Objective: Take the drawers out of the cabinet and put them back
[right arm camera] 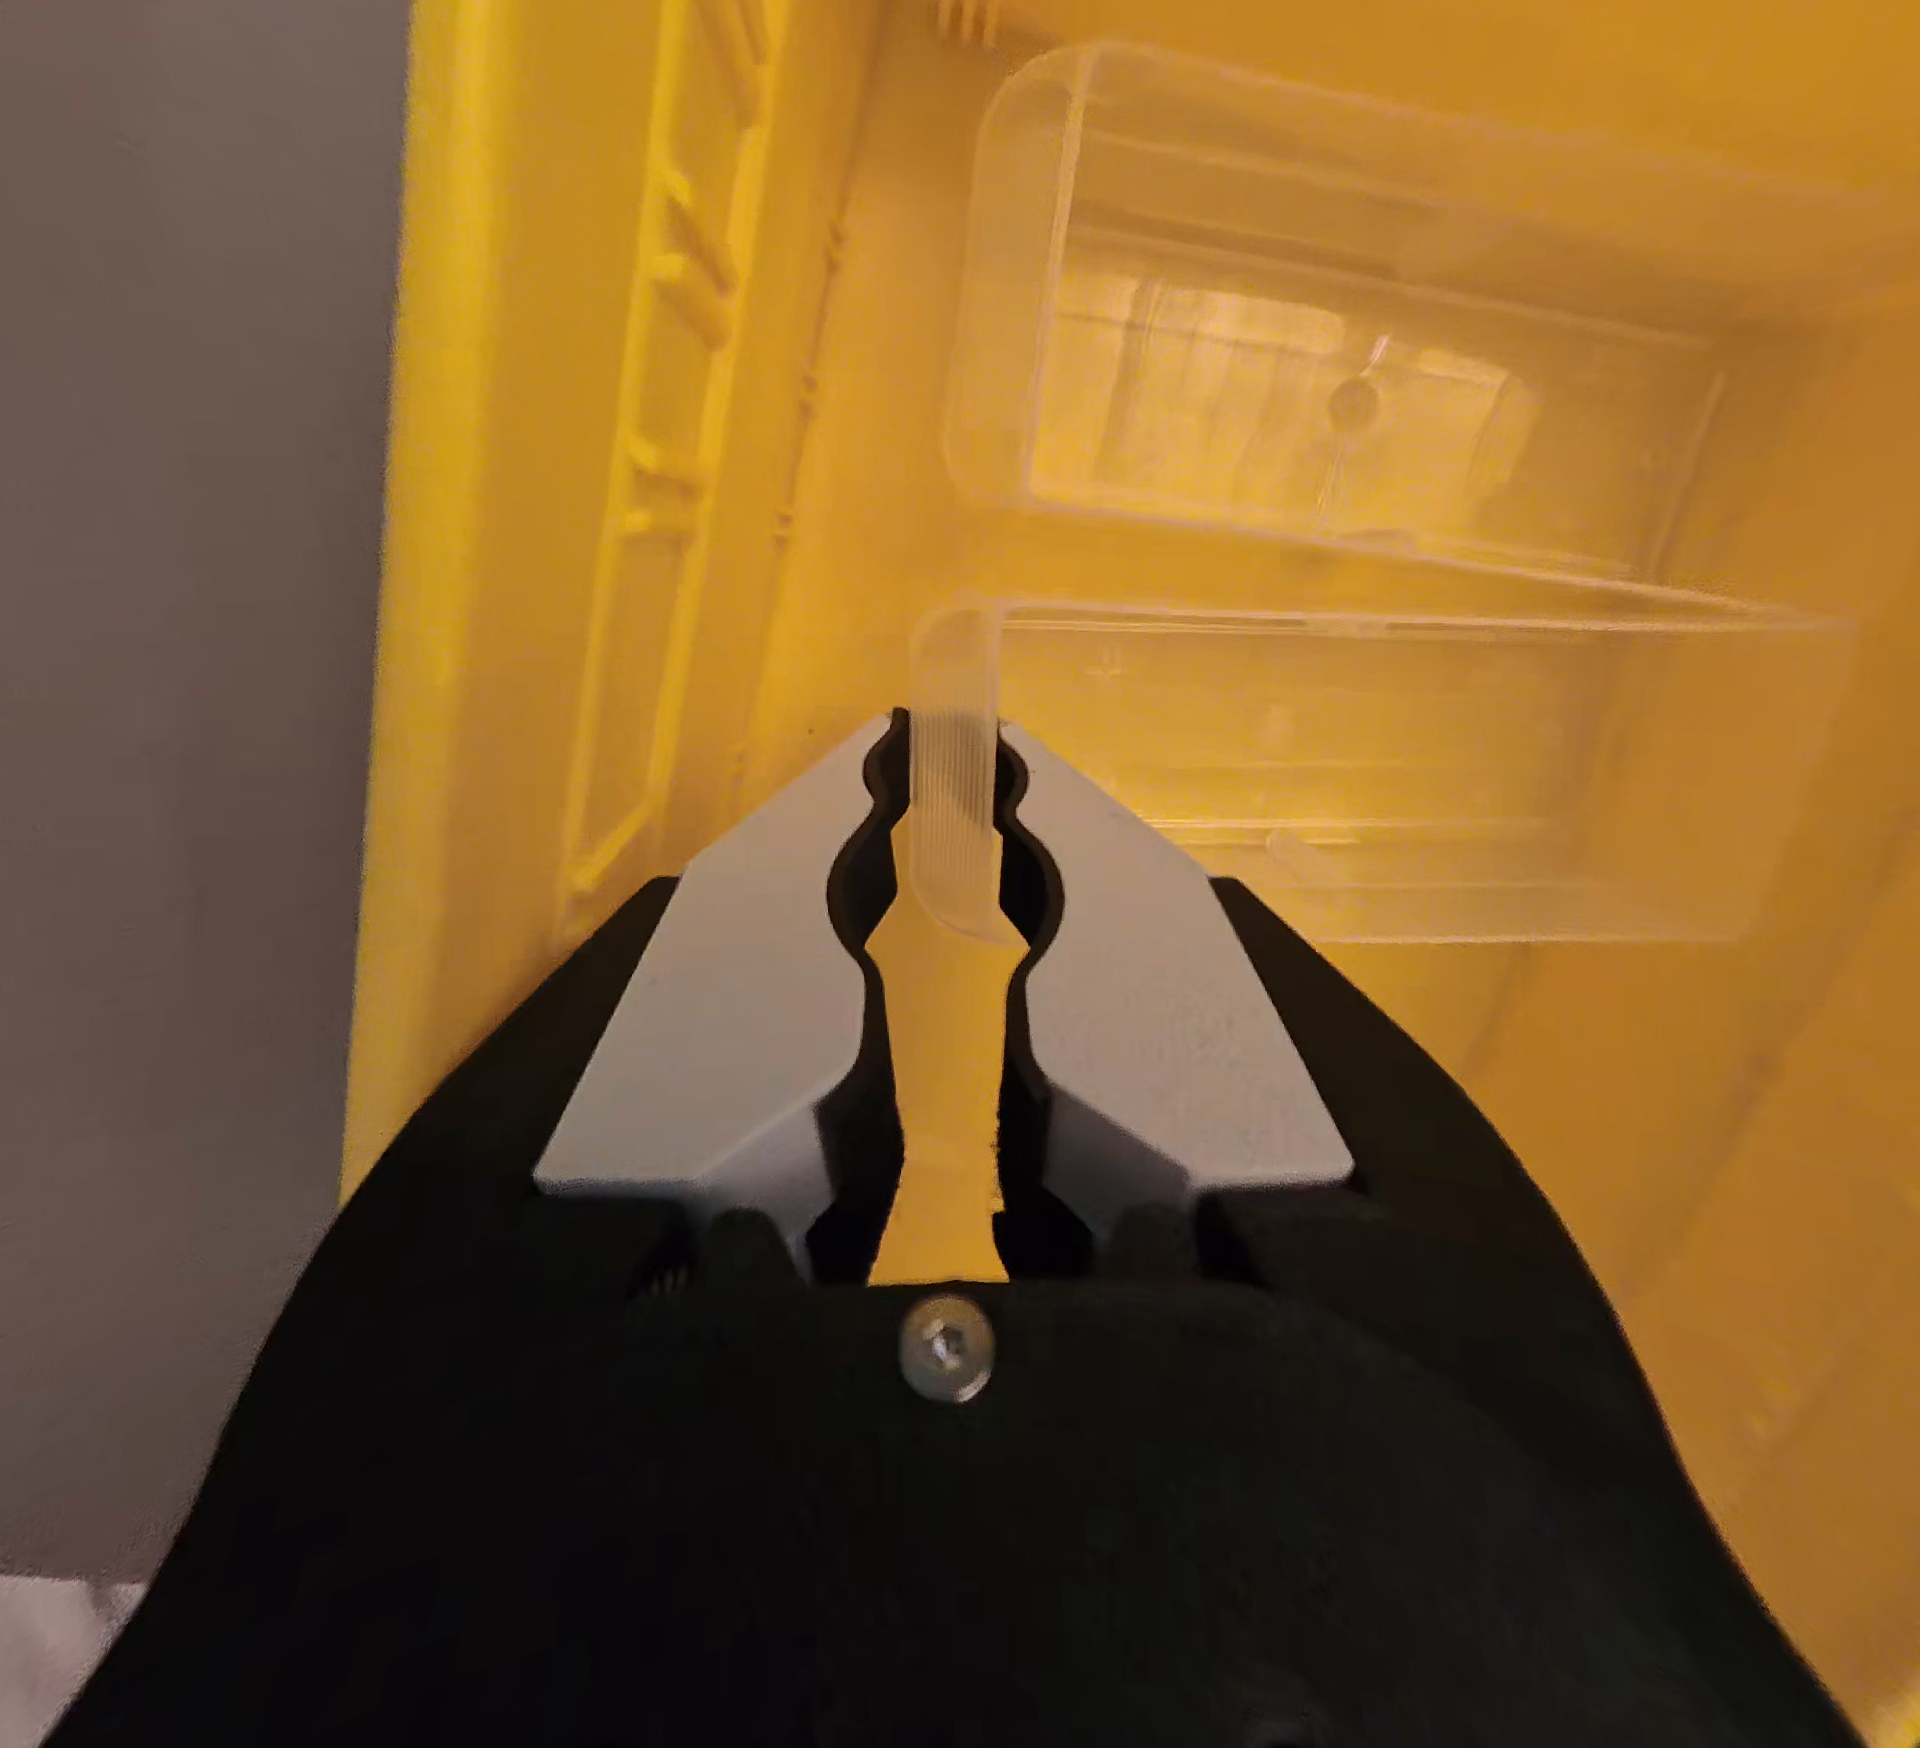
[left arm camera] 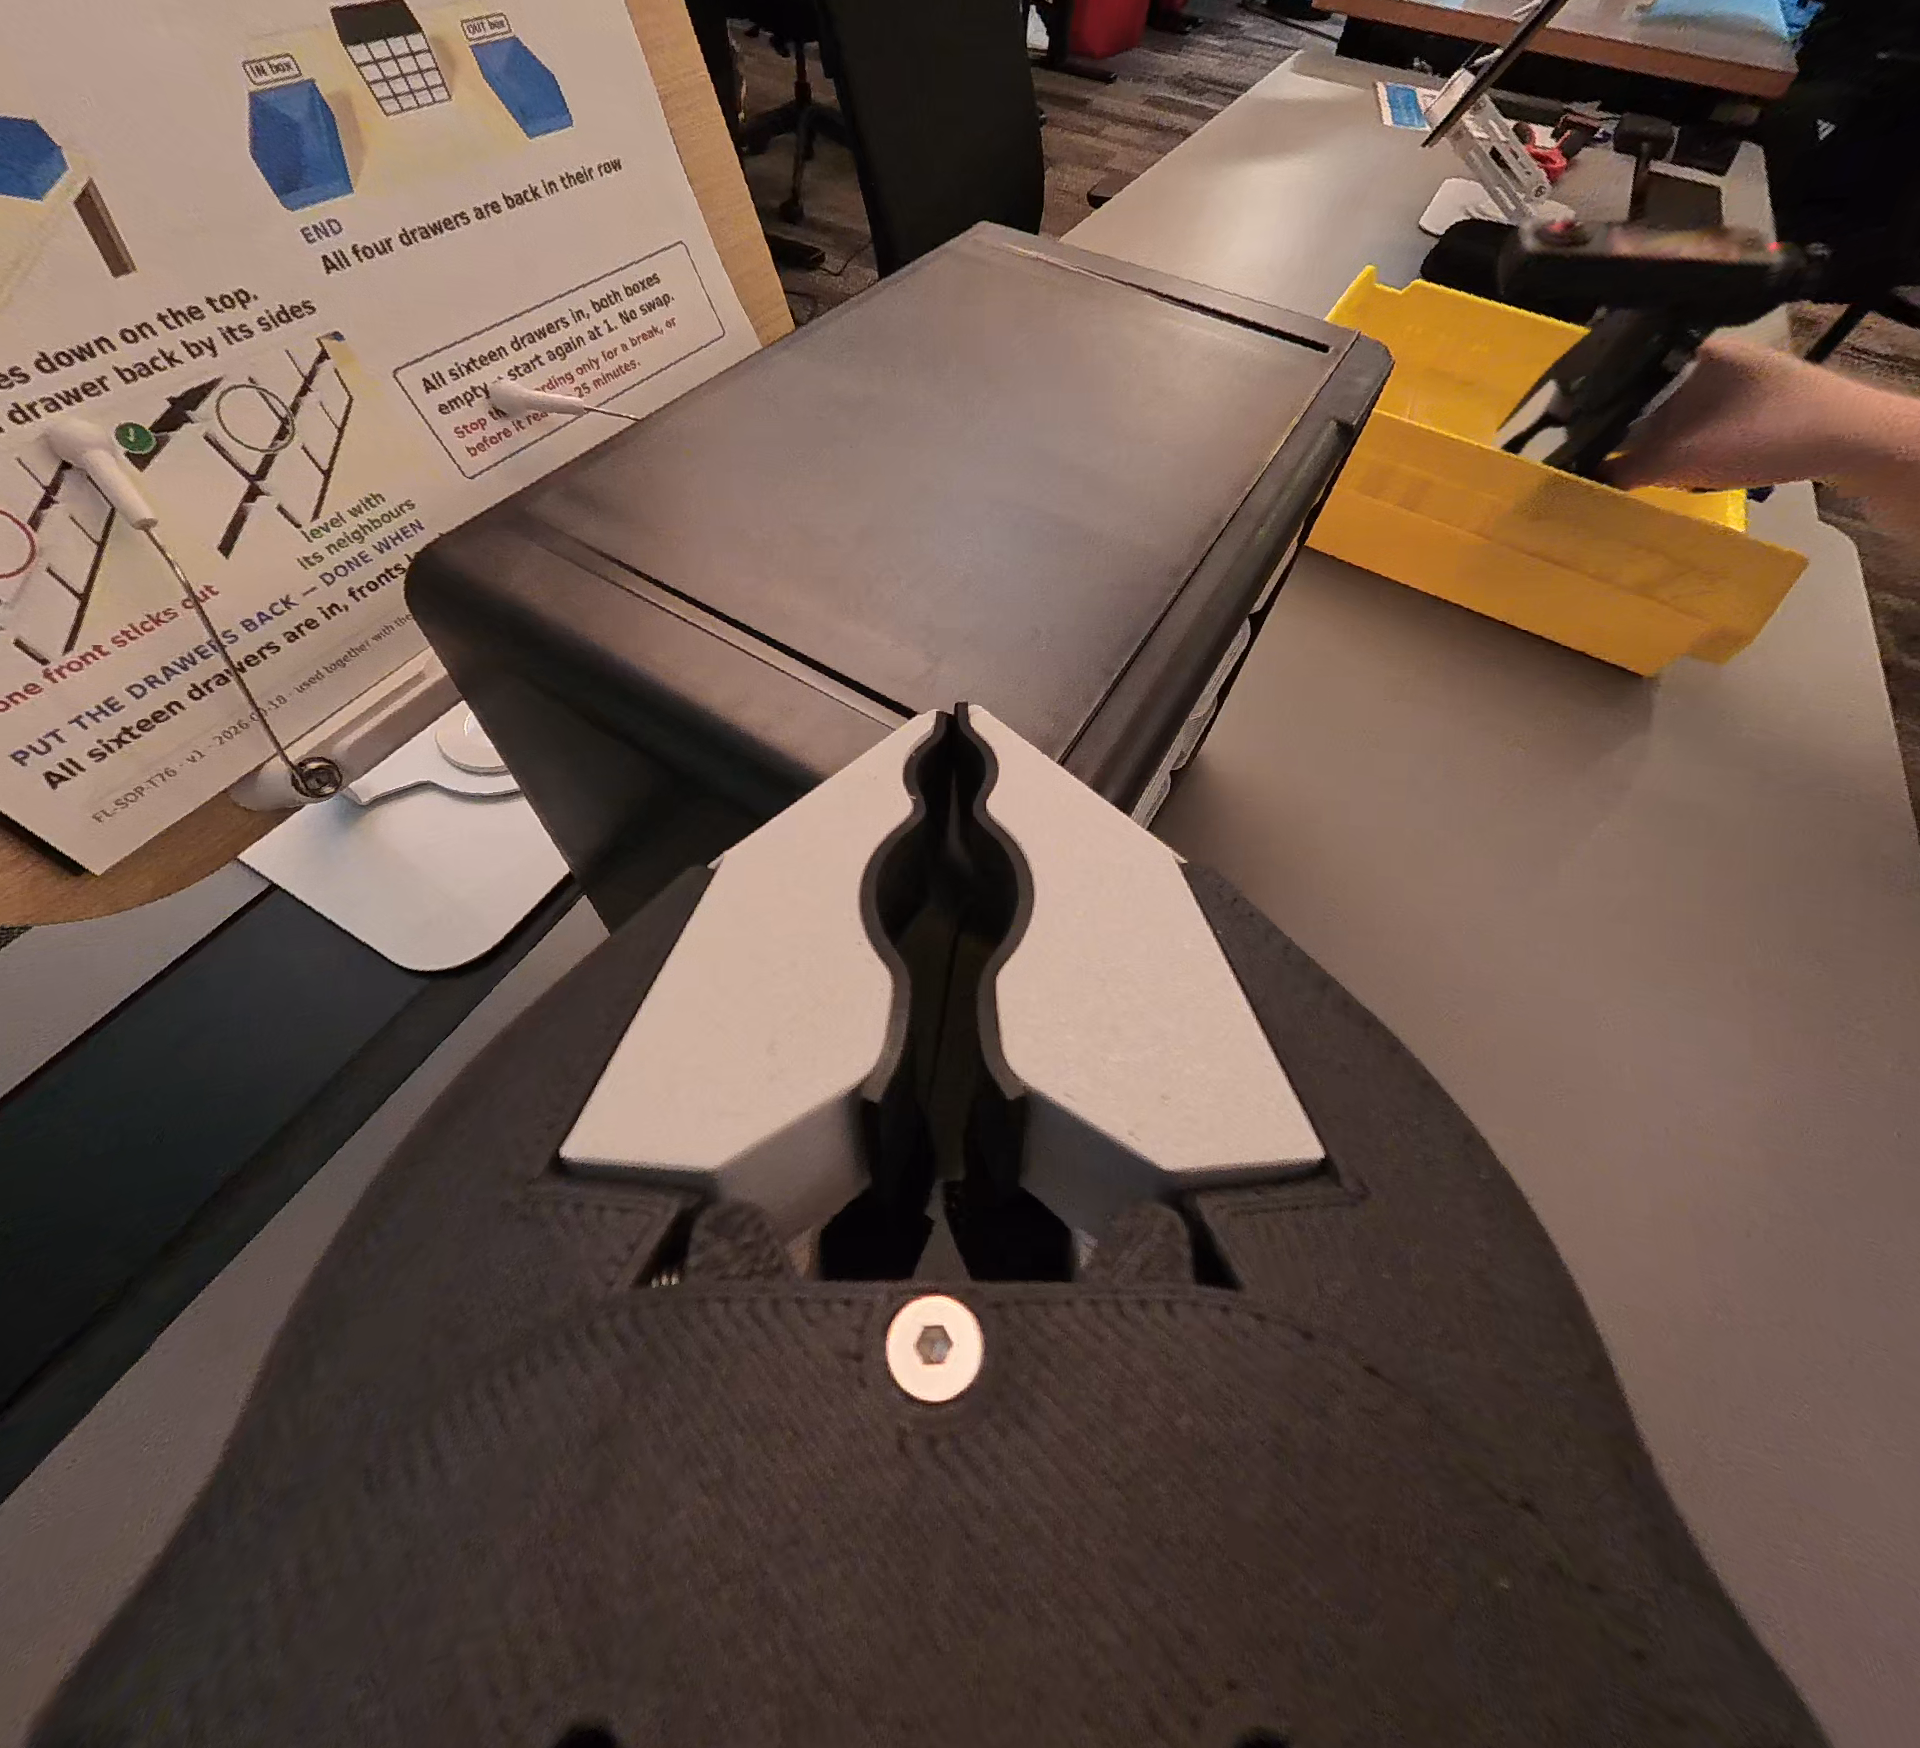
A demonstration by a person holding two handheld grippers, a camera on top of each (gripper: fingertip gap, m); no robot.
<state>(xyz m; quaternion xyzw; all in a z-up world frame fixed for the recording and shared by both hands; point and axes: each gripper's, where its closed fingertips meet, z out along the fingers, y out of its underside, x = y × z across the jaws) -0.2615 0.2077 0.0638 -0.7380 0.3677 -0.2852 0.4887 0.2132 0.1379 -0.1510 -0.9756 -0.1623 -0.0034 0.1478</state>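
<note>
The black drawer cabinet (left arm camera: 935, 493) stands on the grey table, seen from above and behind. My left gripper (left arm camera: 958, 719) is shut and empty, just over the cabinet's near top edge. My right gripper (right arm camera: 951, 732) is inside the yellow bin (right arm camera: 644, 348), shut on the ribbed handle tab of a clear plastic drawer (right arm camera: 1351, 763). A second clear drawer (right arm camera: 1299, 327) lies farther in the bin. In the left wrist view the right gripper (left arm camera: 1590, 410) and a hand reach into the yellow bin (left arm camera: 1507, 535) to the right of the cabinet.
An instruction poster (left arm camera: 312, 296) on a white stand leans left of the cabinet. The grey table (left arm camera: 1455, 971) stretches right and forward. Other desks, chairs, a red container and a person's arm show in the background. One gripper's finger ends stand about 55 cm off the other's.
</note>
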